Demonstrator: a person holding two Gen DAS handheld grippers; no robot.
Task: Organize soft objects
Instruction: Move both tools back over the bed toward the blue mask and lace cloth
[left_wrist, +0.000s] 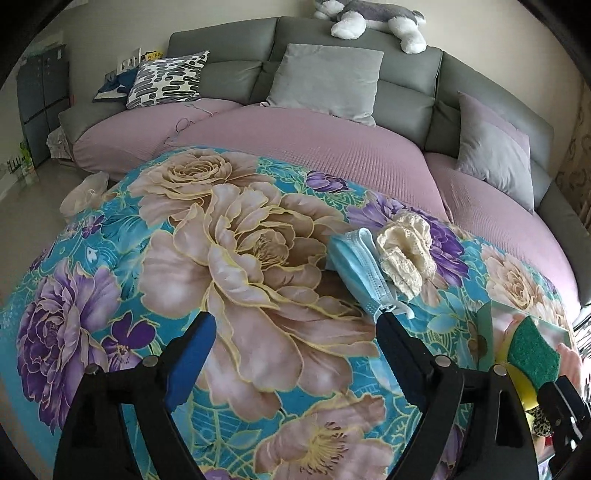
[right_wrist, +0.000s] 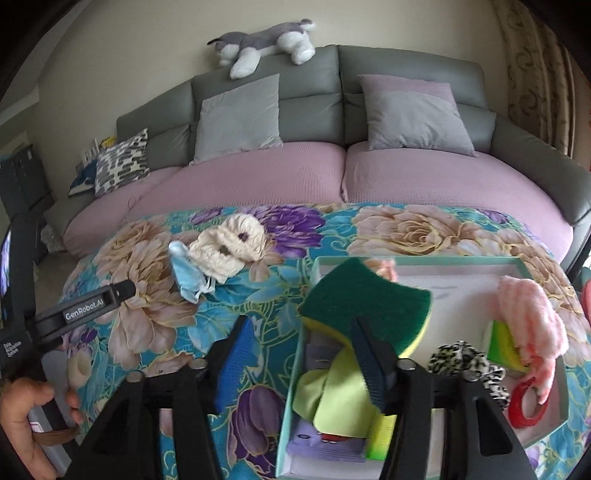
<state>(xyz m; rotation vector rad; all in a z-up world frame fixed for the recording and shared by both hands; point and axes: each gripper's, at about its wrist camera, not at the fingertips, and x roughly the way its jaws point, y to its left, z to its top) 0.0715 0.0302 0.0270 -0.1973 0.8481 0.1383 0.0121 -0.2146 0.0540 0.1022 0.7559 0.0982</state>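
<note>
Over a floral cloth (left_wrist: 258, 258) my left gripper (left_wrist: 293, 343) stands open with nothing between its blue pads. Just past its right finger lie a blue face mask (left_wrist: 354, 266) and a cream lace cloth (left_wrist: 406, 254), side by side and touching. My right gripper (right_wrist: 300, 321) is open above the near left corner of a mint box (right_wrist: 317, 266). A green and yellow sponge (right_wrist: 365, 295) leans on its right finger; the left pad is clear of it. The sponge (left_wrist: 532, 343) also shows at the right edge of the left wrist view.
The box holds a pink fluffy cloth (right_wrist: 532, 317), a leopard scrunchie (right_wrist: 461, 358), a red ring (right_wrist: 528, 406), a yellow-green cloth (right_wrist: 332, 391) and a purple packet (right_wrist: 321, 443). Behind stands a grey sofa (right_wrist: 314, 99) with cushions and a plush dog (right_wrist: 266, 40). A hand (right_wrist: 22, 417) holds the left gripper.
</note>
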